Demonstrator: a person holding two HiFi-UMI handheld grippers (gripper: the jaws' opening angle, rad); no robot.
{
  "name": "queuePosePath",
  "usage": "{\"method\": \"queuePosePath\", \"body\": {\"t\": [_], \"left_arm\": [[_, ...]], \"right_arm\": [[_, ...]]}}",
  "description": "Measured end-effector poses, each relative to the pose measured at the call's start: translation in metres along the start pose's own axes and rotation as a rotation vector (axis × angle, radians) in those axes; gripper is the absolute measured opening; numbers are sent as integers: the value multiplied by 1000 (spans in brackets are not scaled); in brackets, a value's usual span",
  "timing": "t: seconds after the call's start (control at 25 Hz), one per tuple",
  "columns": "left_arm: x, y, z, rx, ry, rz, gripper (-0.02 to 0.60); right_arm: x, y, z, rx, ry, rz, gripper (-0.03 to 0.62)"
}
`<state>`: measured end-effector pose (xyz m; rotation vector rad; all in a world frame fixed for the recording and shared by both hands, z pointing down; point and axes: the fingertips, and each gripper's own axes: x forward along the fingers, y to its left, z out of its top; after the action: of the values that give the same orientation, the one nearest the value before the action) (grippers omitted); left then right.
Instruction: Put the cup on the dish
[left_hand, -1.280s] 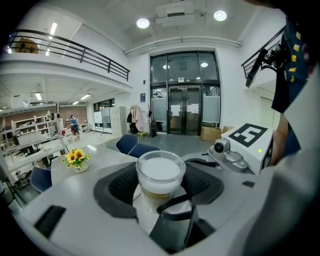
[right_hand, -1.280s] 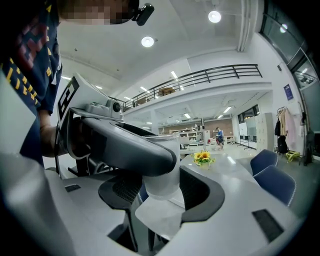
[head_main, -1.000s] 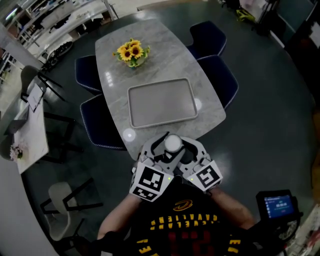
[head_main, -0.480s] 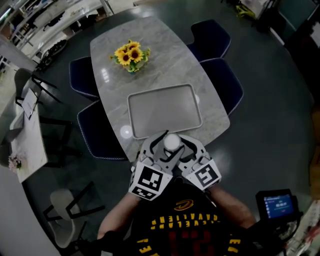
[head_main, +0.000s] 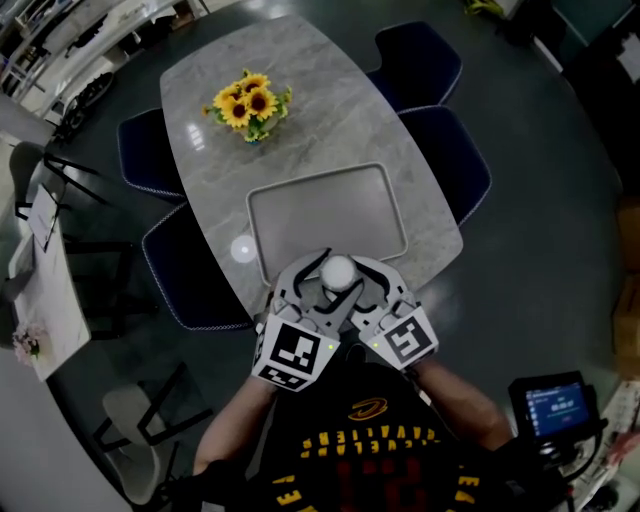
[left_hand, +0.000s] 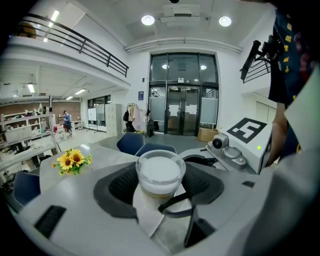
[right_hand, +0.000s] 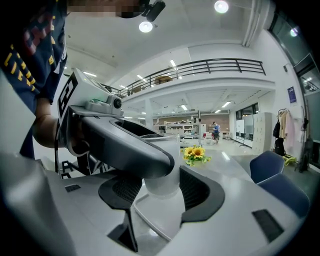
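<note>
A white-topped clear cup (head_main: 338, 270) is held up between my two grippers over the near rim of the grey rectangular dish (head_main: 330, 210). The dish lies bare on the marble table (head_main: 310, 80). My left gripper (head_main: 318, 272) comes in from the left, and its black pads (left_hand: 120, 182) press on the sides of the cup (left_hand: 160, 172). My right gripper (head_main: 358, 274) comes in from the right, crossed with the left one. In the right gripper view the cup (right_hand: 162, 187) sits tight between the pads (right_hand: 200, 192). The left gripper's jaw crosses in front and hides the cup's top.
A bunch of sunflowers (head_main: 248, 103) stands at the far end of the table. Dark blue chairs (head_main: 450, 165) flank the table on both sides. A small lit screen (head_main: 555, 405) sits at the lower right, and a white chair (head_main: 130, 430) at the lower left.
Both grippers have carried the cup forward, from over the table's near edge to over the dish's near rim. The grip looks the same.
</note>
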<state>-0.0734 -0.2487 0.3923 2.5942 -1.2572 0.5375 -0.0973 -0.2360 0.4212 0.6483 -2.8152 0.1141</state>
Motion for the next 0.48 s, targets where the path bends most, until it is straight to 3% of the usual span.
{"method": "queuePosePath", "body": {"t": [0.48], "left_arm": [[19,41,-11,19,15,-38,268]], "right_arm": [[40,-23,-12,4,53,-46,242]]}}
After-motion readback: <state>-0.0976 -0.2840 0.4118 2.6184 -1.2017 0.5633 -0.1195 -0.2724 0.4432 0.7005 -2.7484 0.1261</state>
